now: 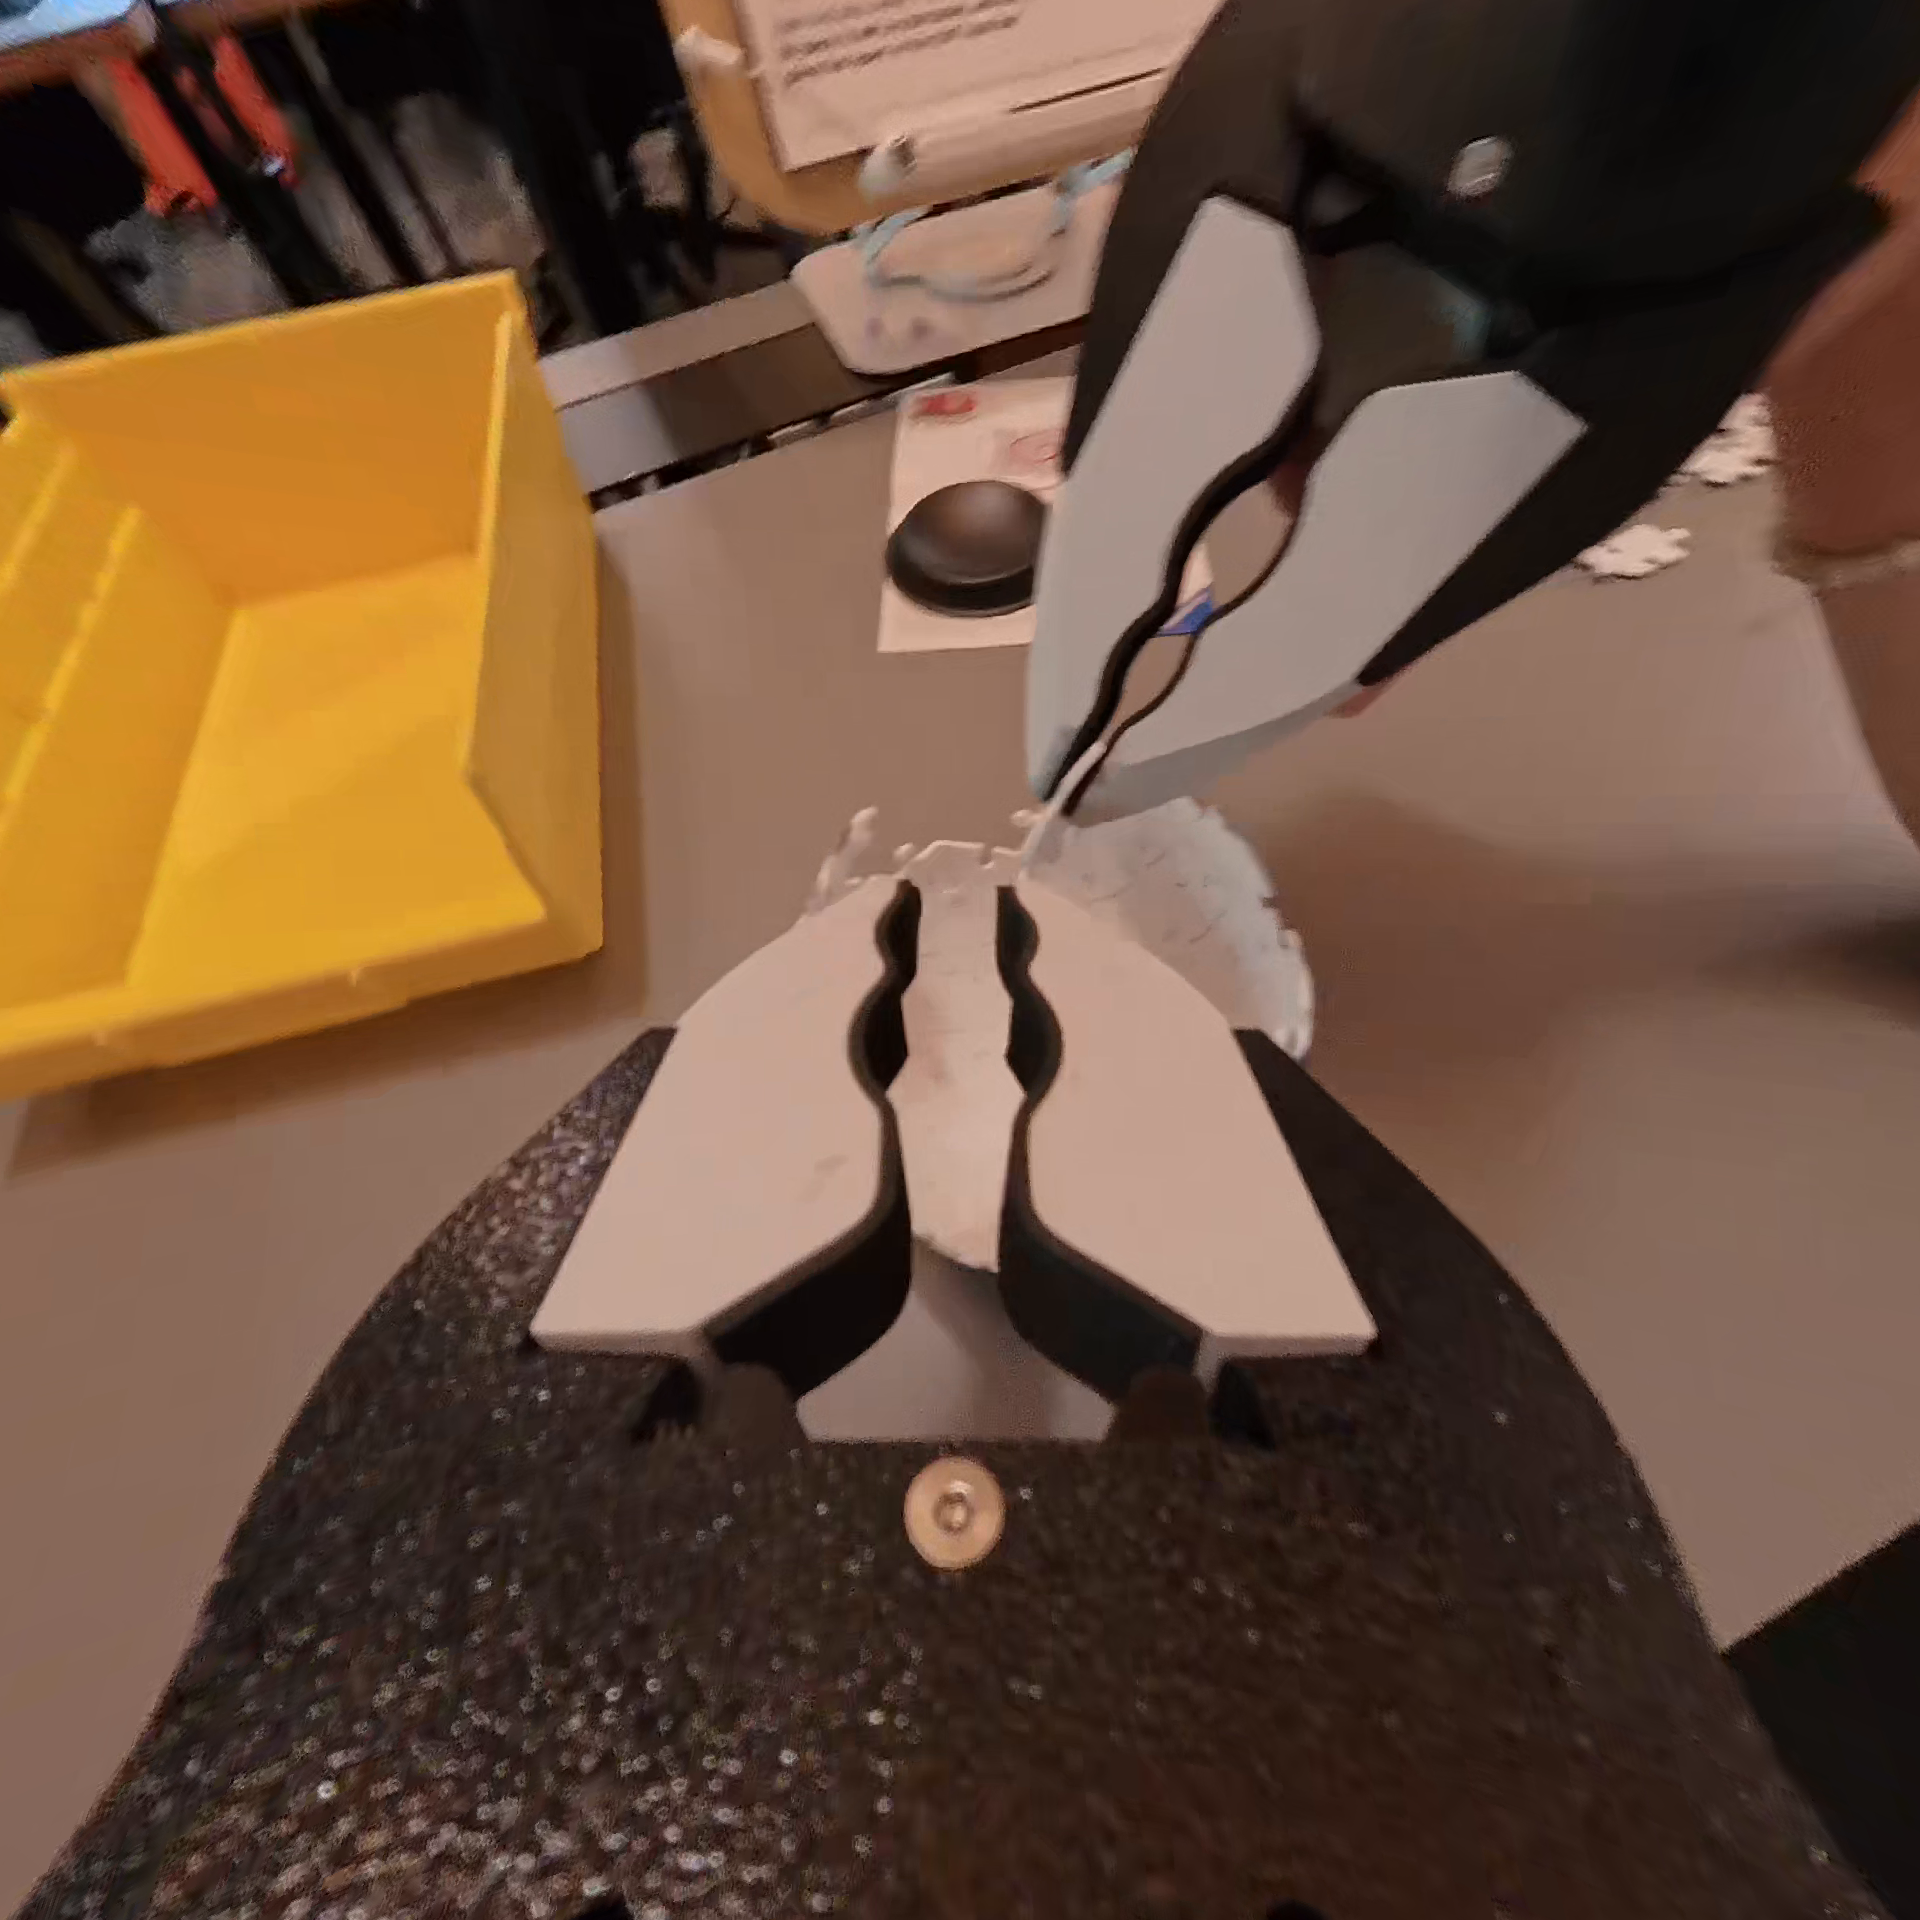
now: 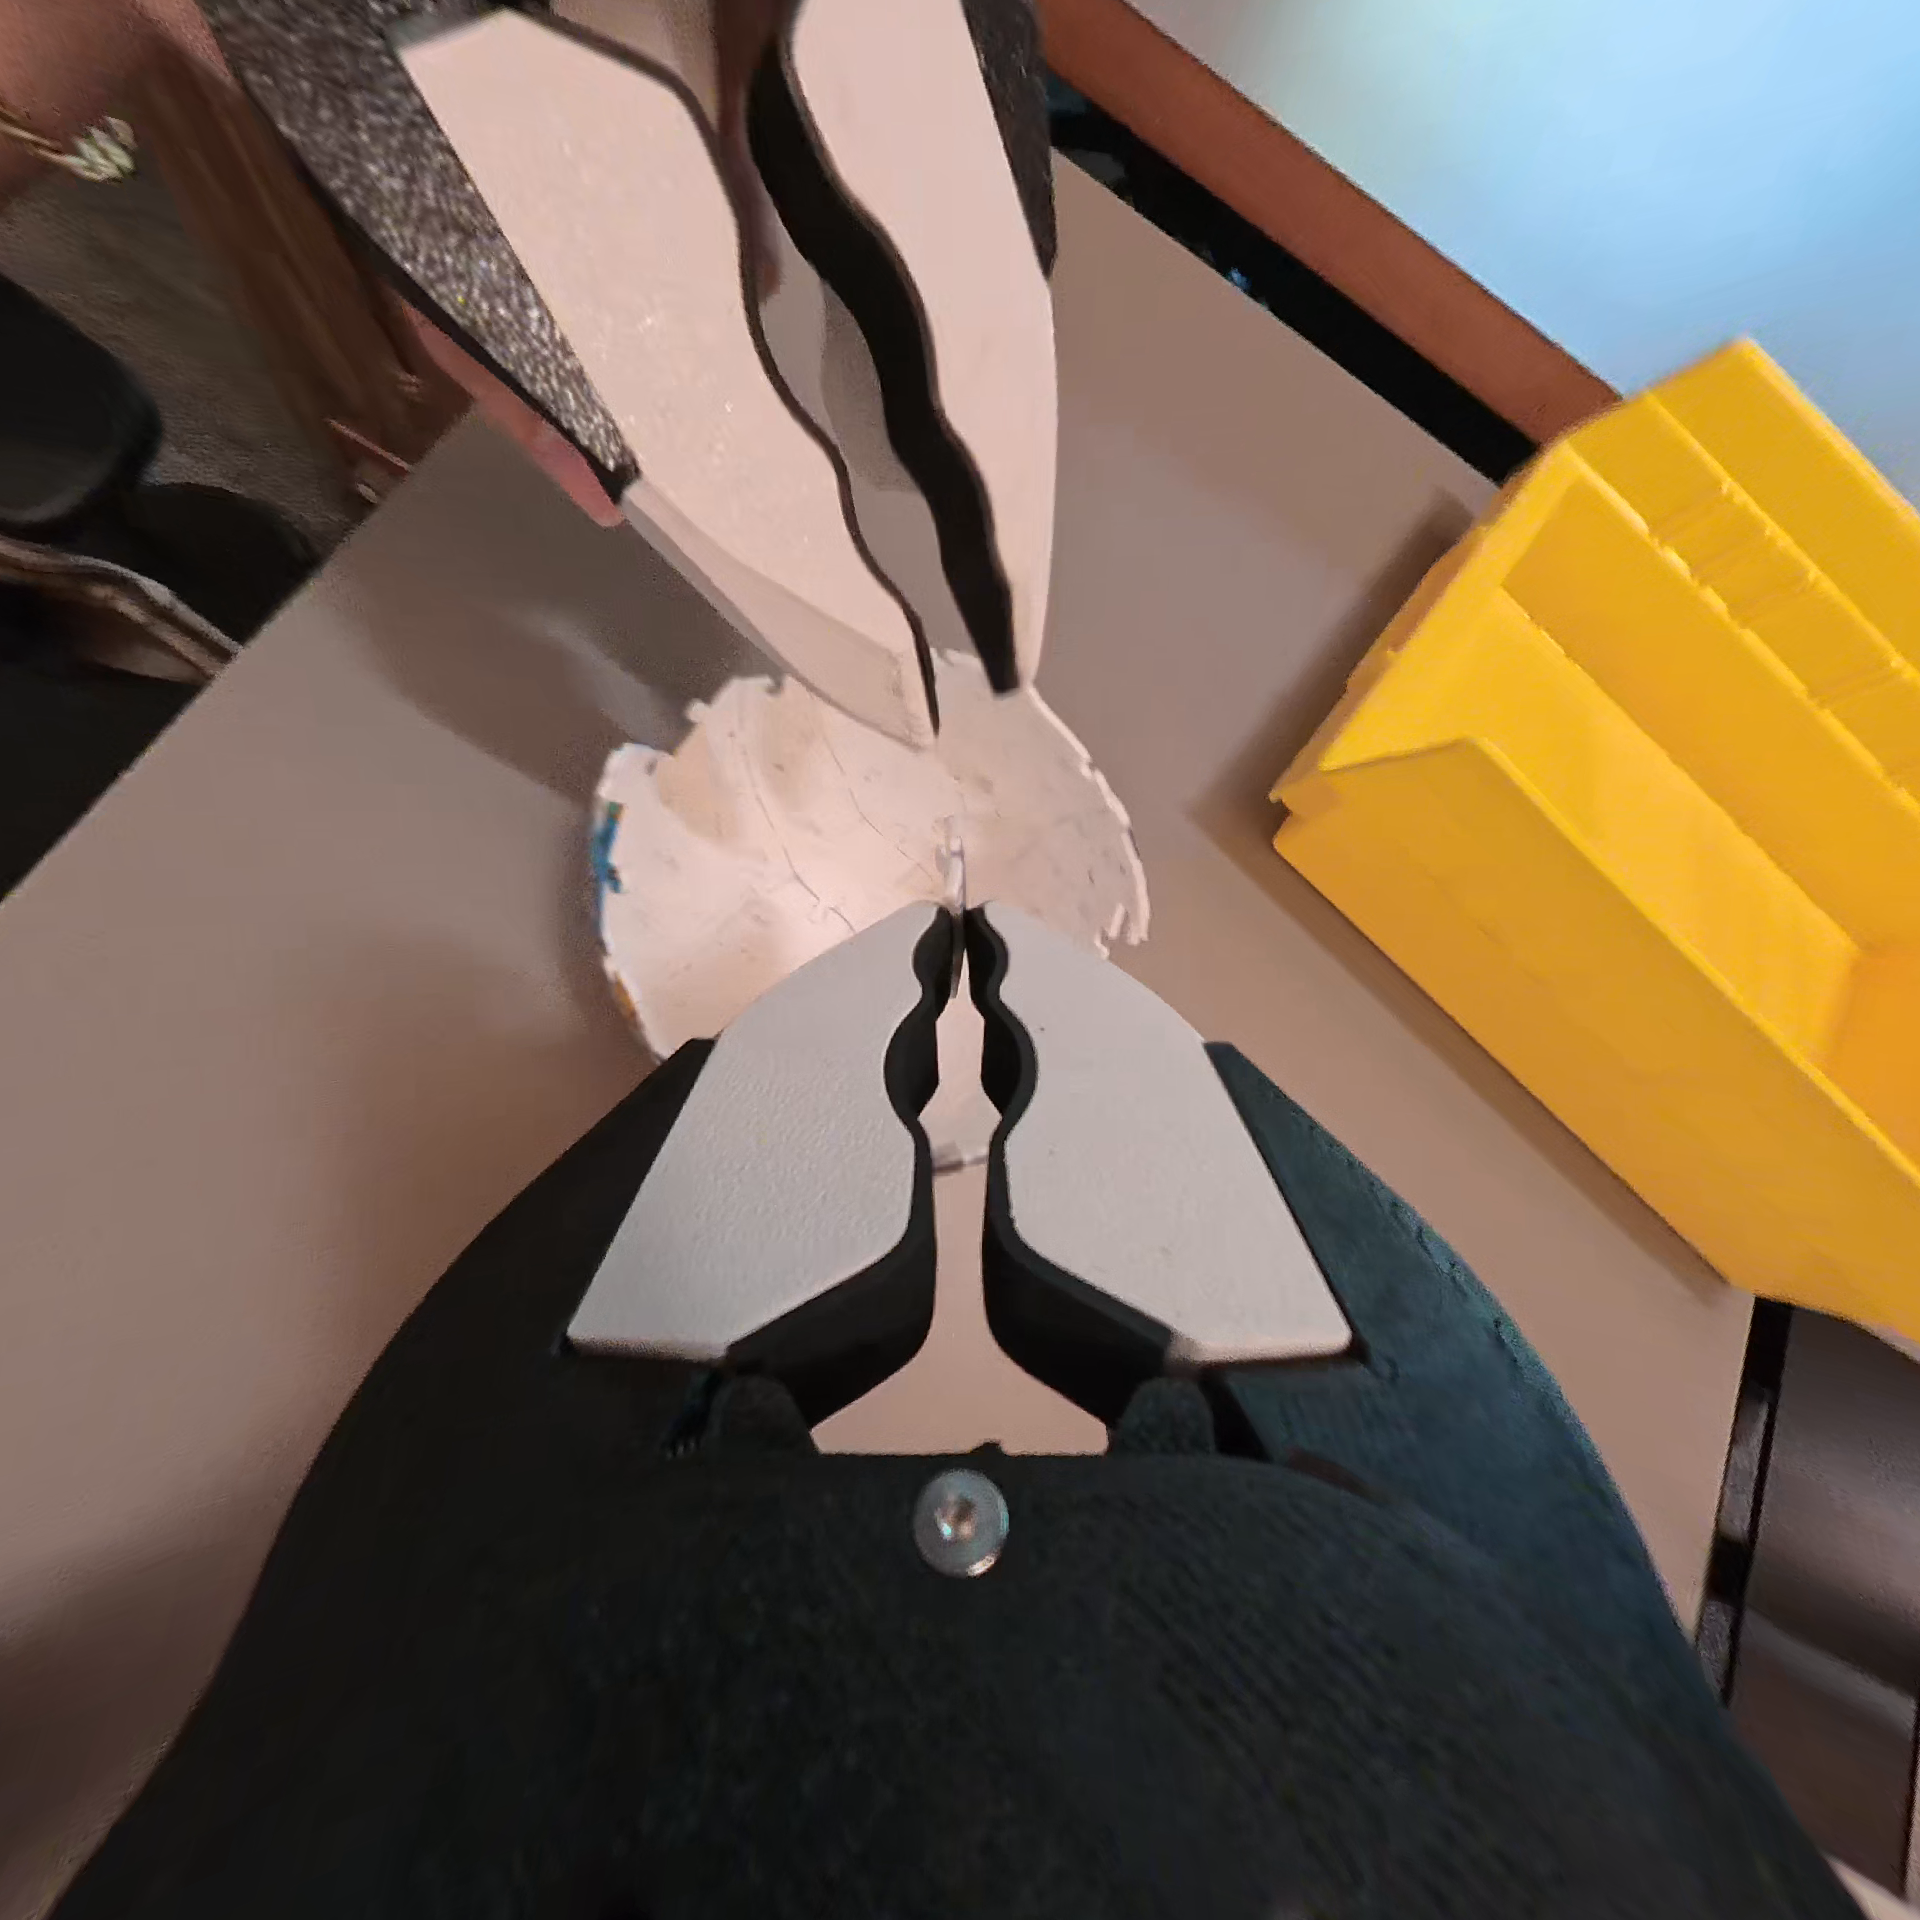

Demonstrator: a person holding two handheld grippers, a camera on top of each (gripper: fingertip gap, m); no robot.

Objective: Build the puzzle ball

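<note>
The partly built puzzle ball [image 1: 1174,894] is a white, bowl-shaped shell of joined pieces resting on the grey table. My left gripper [image 1: 956,899] is shut on its wall, which fills the gap between the fingers. In the right wrist view the shell [image 2: 810,831] lies open towards the camera, and the left gripper [image 2: 961,712] comes down from the top onto its far rim. My right gripper [image 2: 958,920] is shut on a thin white puzzle piece [image 2: 954,878] held edge-on at the shell's rim. In the left wrist view the right gripper [image 1: 1051,795] reaches in from the upper right, with the piece [image 1: 1044,826] at its tips.
A yellow bin stands on the table next to the shell [image 1: 312,644], [image 2: 1610,790]. A black round dish [image 1: 966,540] sits on a paper sheet behind. Loose white pieces [image 1: 1631,551] lie at the far right. A person's hand [image 1: 1849,416] holds the right gripper.
</note>
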